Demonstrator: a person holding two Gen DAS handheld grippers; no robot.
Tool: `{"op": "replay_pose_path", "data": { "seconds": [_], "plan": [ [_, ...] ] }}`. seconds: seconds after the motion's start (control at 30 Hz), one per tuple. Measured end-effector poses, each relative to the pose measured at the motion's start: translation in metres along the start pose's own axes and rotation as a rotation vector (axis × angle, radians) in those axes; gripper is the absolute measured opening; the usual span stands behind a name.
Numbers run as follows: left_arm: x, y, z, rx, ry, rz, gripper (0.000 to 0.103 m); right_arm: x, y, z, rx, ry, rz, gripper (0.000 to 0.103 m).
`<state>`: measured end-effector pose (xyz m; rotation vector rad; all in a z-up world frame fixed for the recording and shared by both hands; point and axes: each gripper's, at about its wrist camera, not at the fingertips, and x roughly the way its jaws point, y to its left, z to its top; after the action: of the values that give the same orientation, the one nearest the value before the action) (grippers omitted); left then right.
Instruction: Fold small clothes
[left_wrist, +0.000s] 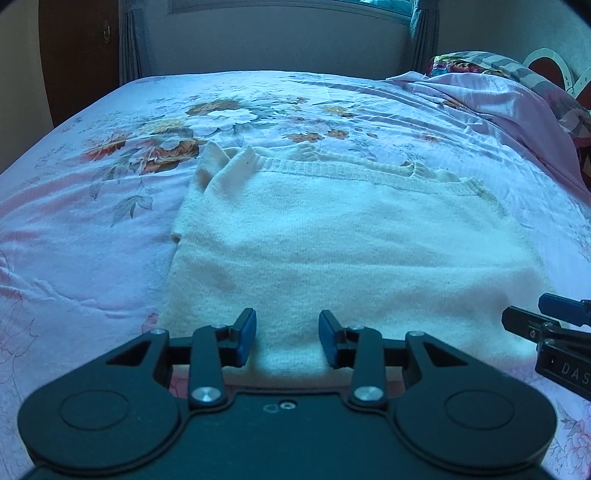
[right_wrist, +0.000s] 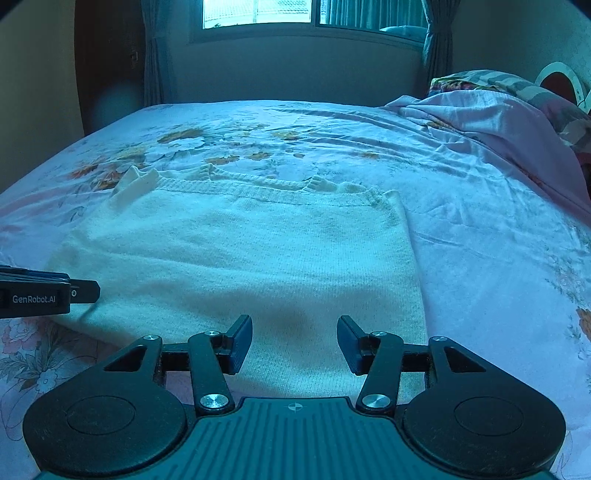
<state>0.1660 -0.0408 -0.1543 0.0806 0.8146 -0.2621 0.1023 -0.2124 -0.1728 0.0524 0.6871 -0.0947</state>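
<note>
From the left wrist view, the white knitted sweater (left_wrist: 332, 236) is lying flat on the floral bedsheet (left_wrist: 92, 229), directly ahead of the left gripper (left_wrist: 287, 338). Its near edge is passing just under the blue fingertips (left_wrist: 246, 338), and the ribbed band is lying at the far end, so the garment is stretching away from the claw toward the window wall. The jaws are standing spread apart, with nothing between them. The gripper is pointing forward, low over the cloth. At the right border the right gripper (left_wrist: 546, 314) is showing from the side, beside the same near edge.

From the right wrist view, the sweater (right_wrist: 258, 251) is again lying straight ahead, and its right side edge is running away from the right gripper (right_wrist: 294, 343). These jaws are also spread and holding nothing. The left gripper (right_wrist: 85, 290) is entering from the left, level with this one. Both claws seem equally near to the near edge, so I think a lift of this edge toward the far band is being prepared.
</note>
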Motion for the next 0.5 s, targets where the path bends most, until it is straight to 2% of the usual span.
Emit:
{"op": "replay_pose_path", "data": {
  "seconds": [0.23,0.5],
  "plan": [
    [0.008,-0.005,0.004,0.008,0.004,-0.002,0.036,0.01,-0.006,0.009,0.027,-0.001,-0.006,0.051],
    [0.018,-0.009,0.004,0.033,0.026,0.007,0.037,0.033,-0.004,0.008,0.03,0.078,-0.035,0.051]
  ]
}}
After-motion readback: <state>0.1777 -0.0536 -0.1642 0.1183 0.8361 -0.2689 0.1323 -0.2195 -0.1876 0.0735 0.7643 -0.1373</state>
